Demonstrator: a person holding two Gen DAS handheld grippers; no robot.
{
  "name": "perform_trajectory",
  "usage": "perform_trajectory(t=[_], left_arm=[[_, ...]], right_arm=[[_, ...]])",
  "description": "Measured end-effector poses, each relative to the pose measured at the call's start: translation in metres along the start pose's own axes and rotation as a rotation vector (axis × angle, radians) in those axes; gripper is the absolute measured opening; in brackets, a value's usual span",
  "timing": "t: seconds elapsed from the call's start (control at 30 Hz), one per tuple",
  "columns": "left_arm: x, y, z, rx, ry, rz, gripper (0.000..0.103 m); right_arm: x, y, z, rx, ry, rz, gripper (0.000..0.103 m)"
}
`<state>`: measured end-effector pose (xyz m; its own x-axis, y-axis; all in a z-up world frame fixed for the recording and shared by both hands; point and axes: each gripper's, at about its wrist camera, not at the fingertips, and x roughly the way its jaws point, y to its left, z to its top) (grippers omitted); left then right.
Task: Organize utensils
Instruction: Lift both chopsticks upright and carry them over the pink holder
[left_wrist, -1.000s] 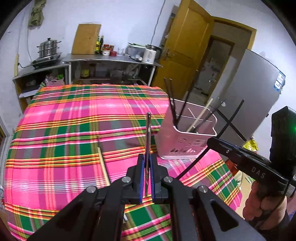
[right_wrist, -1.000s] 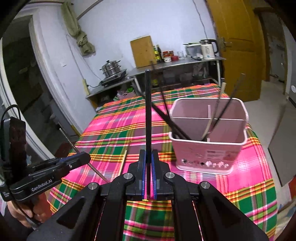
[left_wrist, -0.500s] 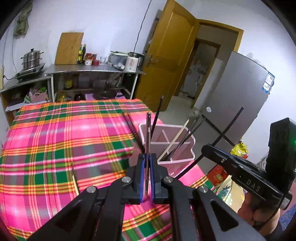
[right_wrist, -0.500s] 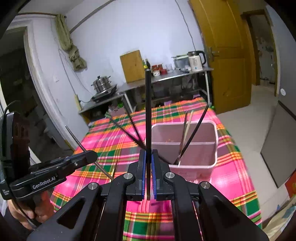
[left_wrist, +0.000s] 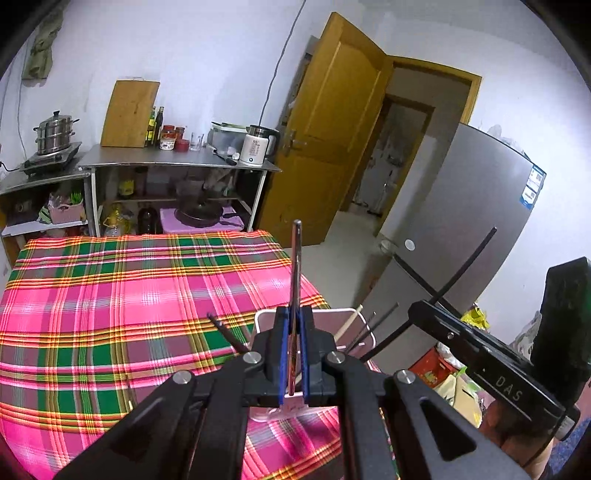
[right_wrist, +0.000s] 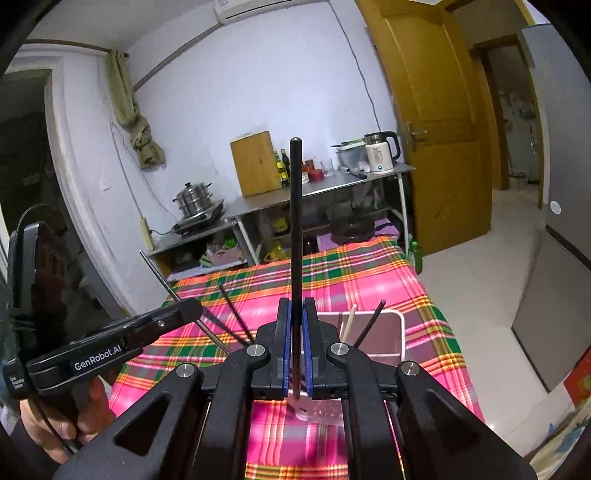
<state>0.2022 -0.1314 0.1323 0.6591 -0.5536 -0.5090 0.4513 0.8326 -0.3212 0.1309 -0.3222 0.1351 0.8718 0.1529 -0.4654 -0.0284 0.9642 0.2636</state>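
Above pink holder (right_wrist: 373, 332) on plaid cloth (left_wrist: 129, 295): my right gripper (right_wrist: 294, 345) clamps black chopstick (right_wrist: 295, 229), round, slim, long axis upright. My left gripper (left_wrist: 291, 354) pinches glossy metal chopstick (left_wrist: 296, 273), also vertical. Holder plastic, rectangular, dark and pale sticks leaning inside.

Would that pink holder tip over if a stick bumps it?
Possibly. The pink holder looks like thin plastic, so probably light. The sticks lean against its rim, adding leverage. Its wide boxy base on the tablecloth should resist gentle bumps.
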Motion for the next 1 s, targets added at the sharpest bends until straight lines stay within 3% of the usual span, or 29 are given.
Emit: perform_trajectory(t=[0.5, 1.0], left_arm=[[0.026, 0.004, -0.001, -0.013, 0.022, 0.019, 0.006], [0.05, 0.014, -0.024, -0.025, 0.089, 0.034, 0.006]], right_arm=[[0.009, -0.007, 0.009, 0.002, -0.019, -0.017, 0.005], [0.034, -0.013, -0.013, 0.013, 0.06, -0.027, 0.005]])
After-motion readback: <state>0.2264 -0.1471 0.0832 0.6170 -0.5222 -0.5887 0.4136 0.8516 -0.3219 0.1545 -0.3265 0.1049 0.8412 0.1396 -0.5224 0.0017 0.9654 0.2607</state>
